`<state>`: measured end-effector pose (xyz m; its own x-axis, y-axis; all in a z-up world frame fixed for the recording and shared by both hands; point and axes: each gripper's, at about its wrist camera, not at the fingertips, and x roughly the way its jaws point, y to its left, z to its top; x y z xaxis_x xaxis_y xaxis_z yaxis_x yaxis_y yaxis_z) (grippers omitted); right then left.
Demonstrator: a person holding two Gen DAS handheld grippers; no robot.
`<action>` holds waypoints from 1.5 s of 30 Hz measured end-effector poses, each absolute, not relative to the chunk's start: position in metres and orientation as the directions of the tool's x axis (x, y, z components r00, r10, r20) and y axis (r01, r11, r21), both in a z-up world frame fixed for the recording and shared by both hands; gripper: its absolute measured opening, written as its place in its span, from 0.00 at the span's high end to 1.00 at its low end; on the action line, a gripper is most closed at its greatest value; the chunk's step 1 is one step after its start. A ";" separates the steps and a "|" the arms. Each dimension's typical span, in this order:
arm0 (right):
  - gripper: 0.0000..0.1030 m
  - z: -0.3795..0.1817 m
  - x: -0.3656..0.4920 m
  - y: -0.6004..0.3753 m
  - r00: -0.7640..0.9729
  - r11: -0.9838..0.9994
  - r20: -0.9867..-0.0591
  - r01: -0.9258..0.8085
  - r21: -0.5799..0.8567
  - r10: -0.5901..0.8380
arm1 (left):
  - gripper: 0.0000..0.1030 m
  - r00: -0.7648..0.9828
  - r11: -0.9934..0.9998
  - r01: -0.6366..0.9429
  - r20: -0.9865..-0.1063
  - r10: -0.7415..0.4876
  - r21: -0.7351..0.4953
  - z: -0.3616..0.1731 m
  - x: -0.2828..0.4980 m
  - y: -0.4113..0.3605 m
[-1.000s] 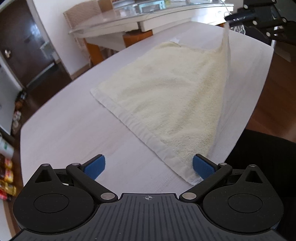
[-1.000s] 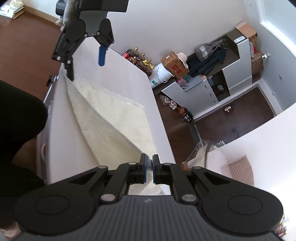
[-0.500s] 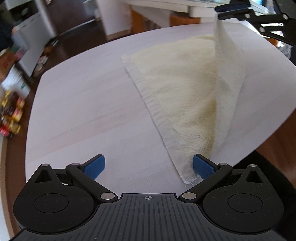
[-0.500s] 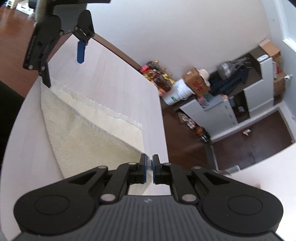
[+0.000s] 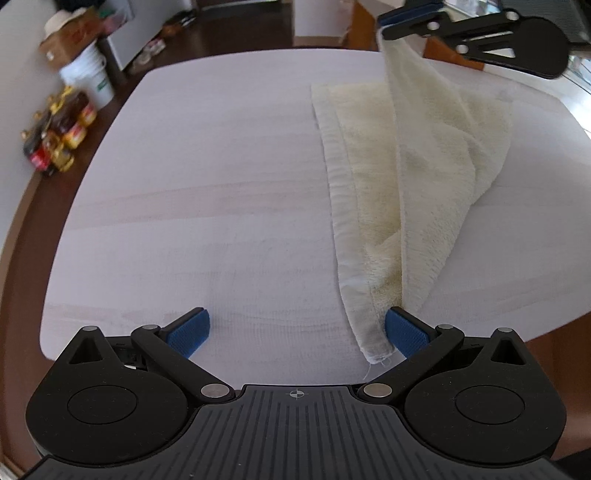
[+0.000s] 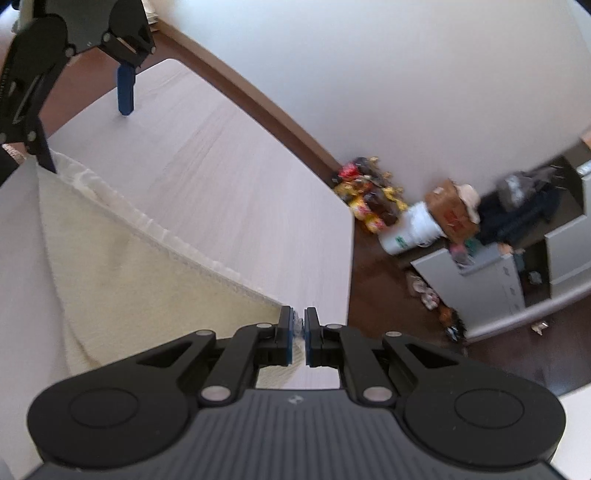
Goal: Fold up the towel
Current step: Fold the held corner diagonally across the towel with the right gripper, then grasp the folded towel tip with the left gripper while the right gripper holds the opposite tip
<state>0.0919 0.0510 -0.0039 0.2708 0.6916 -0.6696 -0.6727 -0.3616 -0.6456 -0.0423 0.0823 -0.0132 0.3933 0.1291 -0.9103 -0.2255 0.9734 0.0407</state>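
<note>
A cream towel (image 5: 373, 192) lies on the pale wooden table (image 5: 221, 184), partly doubled over on itself. My right gripper (image 5: 402, 18) is shut on one far corner and holds it up above the table, so a flap hangs down from it. In the right wrist view that gripper (image 6: 299, 328) pinches the corner, with the towel (image 6: 110, 266) spreading away to the left. My left gripper (image 5: 295, 328) is open, low over the table; the towel's near corner lies just inside its right pad (image 5: 404, 330). The right wrist view shows the left gripper (image 6: 85, 125) at the towel's far corner.
On the dark floor past the table's far edge are several bottles (image 5: 55, 136), a white bucket (image 5: 88, 79) and a cardboard box (image 5: 70, 40). A grey cabinet (image 6: 517, 277) stands by the wall. Bare tabletop (image 6: 240, 184) stretches beside the towel.
My right gripper has carried the lifted corner across the towel, so more of the cloth is doubled over. The left gripper stays open at the near corner while its view swings left.
</note>
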 end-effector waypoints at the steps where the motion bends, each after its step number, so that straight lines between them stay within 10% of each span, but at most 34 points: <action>1: 0.93 -0.008 0.096 0.059 0.257 -0.375 -0.679 -0.675 -0.635 0.688 | 0.00 0.391 0.973 -0.228 -0.911 0.128 0.039 -0.013 -0.043 0.082; 10: 0.92 -0.045 0.111 0.096 0.188 -0.433 -0.729 -0.698 -0.570 0.658 | 0.00 0.375 0.969 -0.245 -0.919 0.118 0.024 -0.007 -0.048 0.077; 14: 0.76 -0.057 0.117 0.093 0.206 -0.394 -0.711 -0.713 -0.580 0.673 | 0.00 0.380 0.971 -0.240 -0.918 0.113 0.020 -0.006 -0.050 0.073; 31: 0.65 0.010 0.158 -0.078 0.440 0.380 -0.679 -0.891 -0.248 0.588 | 0.01 0.548 1.000 -0.005 -0.836 -0.013 -0.019 0.019 -0.063 0.045; 35: 0.65 0.013 0.146 -0.113 0.453 0.467 -0.684 -0.865 -0.182 0.572 | 0.38 0.517 0.998 0.062 -0.855 -0.045 -0.015 0.010 -0.067 0.032; 45: 0.64 0.012 0.136 -0.139 0.491 0.575 -0.669 -0.810 -0.115 0.558 | 0.57 0.505 0.991 0.131 -0.859 -0.084 -0.020 0.001 -0.065 0.037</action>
